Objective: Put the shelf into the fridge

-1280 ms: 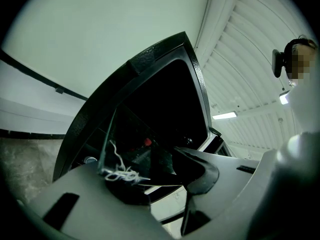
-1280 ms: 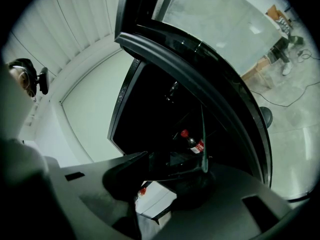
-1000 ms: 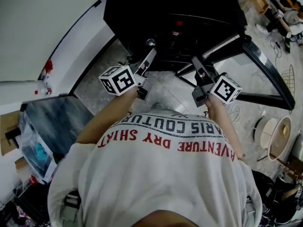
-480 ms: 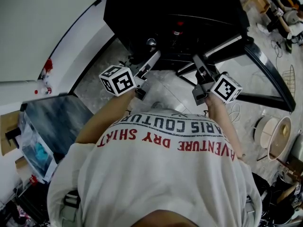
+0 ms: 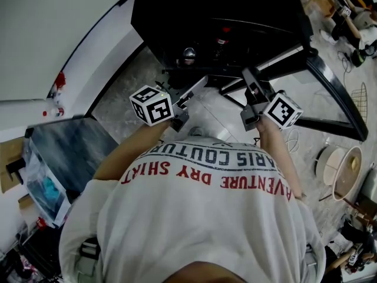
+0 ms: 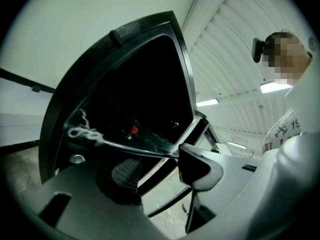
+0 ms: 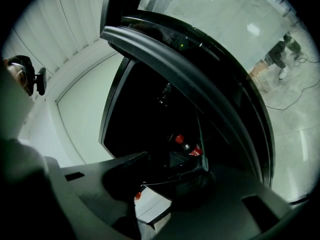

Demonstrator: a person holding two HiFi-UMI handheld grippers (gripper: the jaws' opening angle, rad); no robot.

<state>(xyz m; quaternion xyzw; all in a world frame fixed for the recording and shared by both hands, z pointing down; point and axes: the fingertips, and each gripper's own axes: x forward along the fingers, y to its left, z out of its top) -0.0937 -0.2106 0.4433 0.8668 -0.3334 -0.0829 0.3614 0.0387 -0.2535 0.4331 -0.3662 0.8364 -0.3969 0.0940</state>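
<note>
The black fridge [image 5: 177, 16] stands open before me, its interior dark. The clear glass shelf [image 6: 125, 146] lies level in its lower part. In the left gripper view the shelf's front edge runs between the jaws of my left gripper [image 6: 155, 166]; they are opening and the pads stand off the glass. In the head view that left gripper [image 5: 197, 86] is just outside the fridge's opening. My right gripper [image 7: 167, 176] is shut on the shelf's [image 7: 197, 170] thin front edge, and in the head view this right gripper [image 5: 247, 78] reaches into the opening.
The fridge's glass door [image 5: 330, 93] swings open to the right. Bottles with red caps [image 7: 179, 139] stand inside behind the shelf. A grey box [image 5: 70, 152] sits on the floor at left, with cables and round baskets [image 5: 341, 167] at right. A person [image 7: 285, 49] stands far off.
The left gripper's jaws have come off the shelf's edge, and the gripper has drawn back toward me and slightly right. The right gripper has hardly moved.
</note>
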